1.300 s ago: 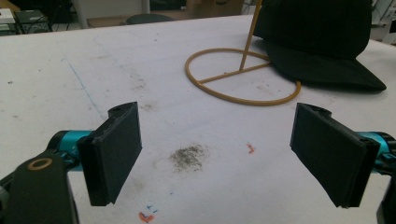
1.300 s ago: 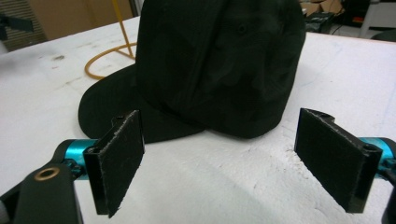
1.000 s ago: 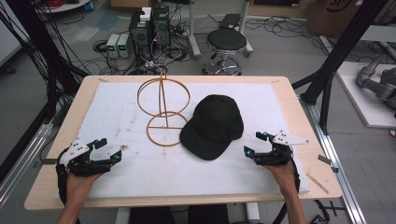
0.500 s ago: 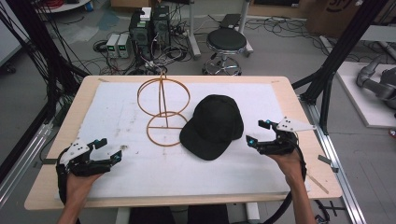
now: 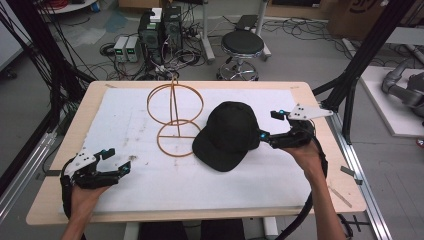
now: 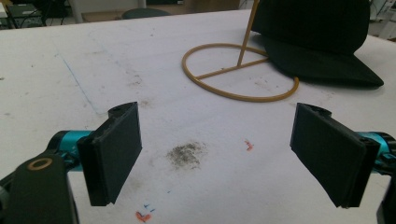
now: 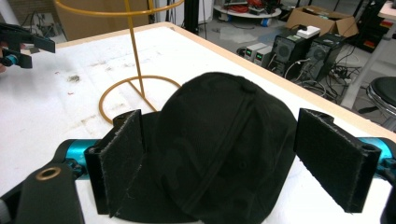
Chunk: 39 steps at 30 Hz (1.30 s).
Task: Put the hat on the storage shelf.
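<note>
Right gripper [image 5: 267, 126] sits mid-right of the high view, jaws wide apart around the black cap [image 5: 228, 135]. Left gripper [image 5: 115, 162], lower left, is spread open too, over bare white mat [image 5: 125, 120].

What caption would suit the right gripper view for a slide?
Open right tongs straddle the back of a black cap on a white table cover, beside a yellow wire stand.

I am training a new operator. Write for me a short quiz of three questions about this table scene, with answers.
1. True or false: the right gripper has its jaws open beside the black cap.
2. Which thing stands next to the cap: A) a wire stand, B) a mug, C) a box?
3. Fill in: the left gripper hovers over the white ____.

Key: 1 true; 2 A, the wire stand; 3 mat.
</note>
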### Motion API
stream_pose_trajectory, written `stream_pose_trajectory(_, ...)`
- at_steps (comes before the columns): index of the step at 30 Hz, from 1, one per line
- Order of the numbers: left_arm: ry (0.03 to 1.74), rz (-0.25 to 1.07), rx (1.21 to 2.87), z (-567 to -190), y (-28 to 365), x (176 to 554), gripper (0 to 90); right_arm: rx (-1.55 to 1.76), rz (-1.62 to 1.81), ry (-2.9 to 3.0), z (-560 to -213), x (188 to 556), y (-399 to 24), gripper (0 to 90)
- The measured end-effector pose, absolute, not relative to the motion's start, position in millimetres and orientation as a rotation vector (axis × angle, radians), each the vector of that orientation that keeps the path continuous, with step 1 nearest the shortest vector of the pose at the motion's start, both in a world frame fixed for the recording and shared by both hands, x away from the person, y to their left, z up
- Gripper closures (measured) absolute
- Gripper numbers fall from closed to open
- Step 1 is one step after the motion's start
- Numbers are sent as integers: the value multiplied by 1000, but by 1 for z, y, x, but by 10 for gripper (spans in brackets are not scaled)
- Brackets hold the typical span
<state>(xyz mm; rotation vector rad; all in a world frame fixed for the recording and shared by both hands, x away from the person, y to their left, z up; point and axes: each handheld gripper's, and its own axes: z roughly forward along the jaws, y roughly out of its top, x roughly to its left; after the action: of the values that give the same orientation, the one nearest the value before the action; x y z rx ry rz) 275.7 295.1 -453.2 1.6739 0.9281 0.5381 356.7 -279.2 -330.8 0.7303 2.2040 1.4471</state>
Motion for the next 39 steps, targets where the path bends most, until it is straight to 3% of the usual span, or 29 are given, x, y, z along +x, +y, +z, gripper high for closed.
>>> stream_pose_trajectory(21,920,533,1679,-453,295,276,164,702,1319,2306,-301,415,-249,176)
stream_pose_trajectory(24,922,529,1676,-453,296,276,164,672,1327,2301,-298,421,-247,242)
stream_pose_trajectory(39,922,534,1682,-453,295,276,164,751,1334,2357,-308,454,-241,209)
